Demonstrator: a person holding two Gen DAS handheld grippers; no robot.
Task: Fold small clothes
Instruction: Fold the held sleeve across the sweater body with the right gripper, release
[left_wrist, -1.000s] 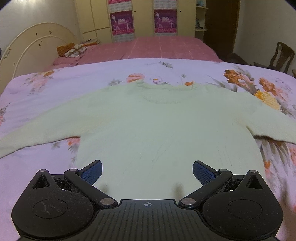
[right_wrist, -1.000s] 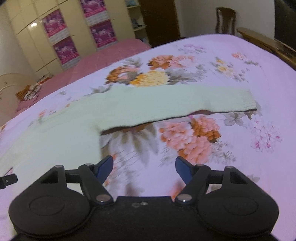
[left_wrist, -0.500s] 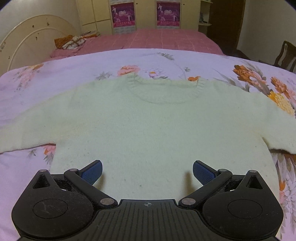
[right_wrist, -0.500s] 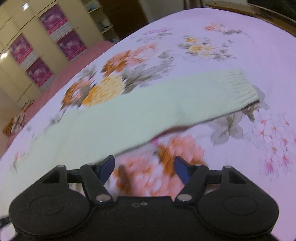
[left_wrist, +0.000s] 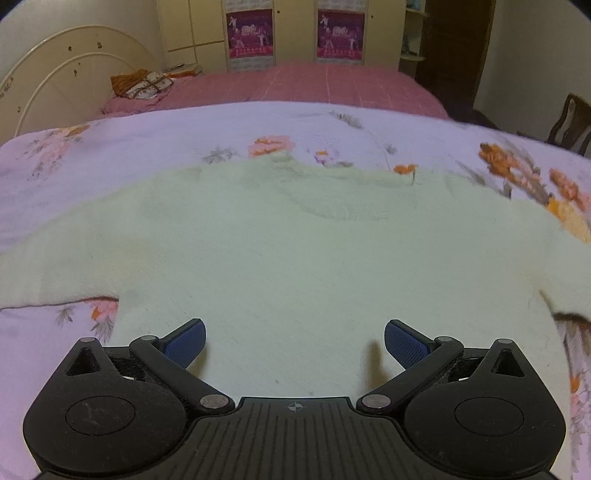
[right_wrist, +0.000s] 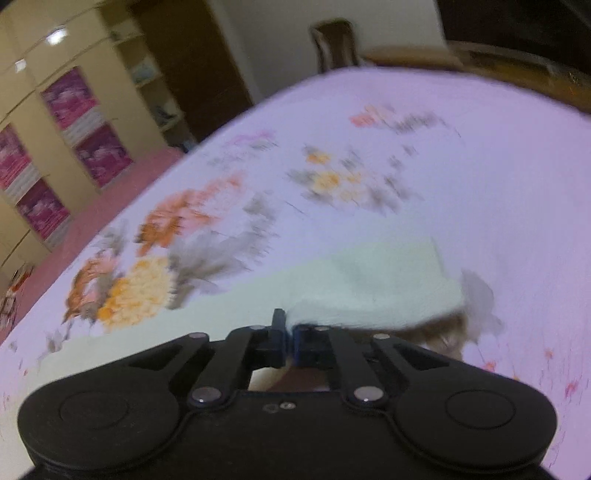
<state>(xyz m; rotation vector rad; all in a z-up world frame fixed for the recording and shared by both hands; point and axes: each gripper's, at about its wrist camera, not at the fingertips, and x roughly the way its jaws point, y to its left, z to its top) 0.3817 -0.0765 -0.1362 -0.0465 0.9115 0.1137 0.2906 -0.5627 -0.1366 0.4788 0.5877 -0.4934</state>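
Pale green knit, the sweater (left_wrist: 295, 251) lies flat on the floral sheet (left_wrist: 110, 155), with its neckline at 12 o'clock in the left wrist view and the sleeves going out toward 9 and 3 o'clock. The left gripper (left_wrist: 294, 345) hangs over the lower body of the sweater with its jaws released and wide apart; the blue pads (left_wrist: 184, 341) hold nothing, and the fabric fills the gap between them. Whether the pads touch the knit, I cannot tell.

In the right wrist view, which is blurred, the right gripper (right_wrist: 290, 334) has its jaws clenched on the lower edge of the sleeve (right_wrist: 369, 291). The grasp is near the cuff: the cuff end stands at about 1 o'clock from the jaws and is a little lifted, with a shadow under it on the sheet. The rest of the sleeve runs away toward 9 o'clock.

Beyond the sheet, at 12 o'clock in the left view, there is a pink bed (left_wrist: 314, 85) and a wardrobe (left_wrist: 207, 33).
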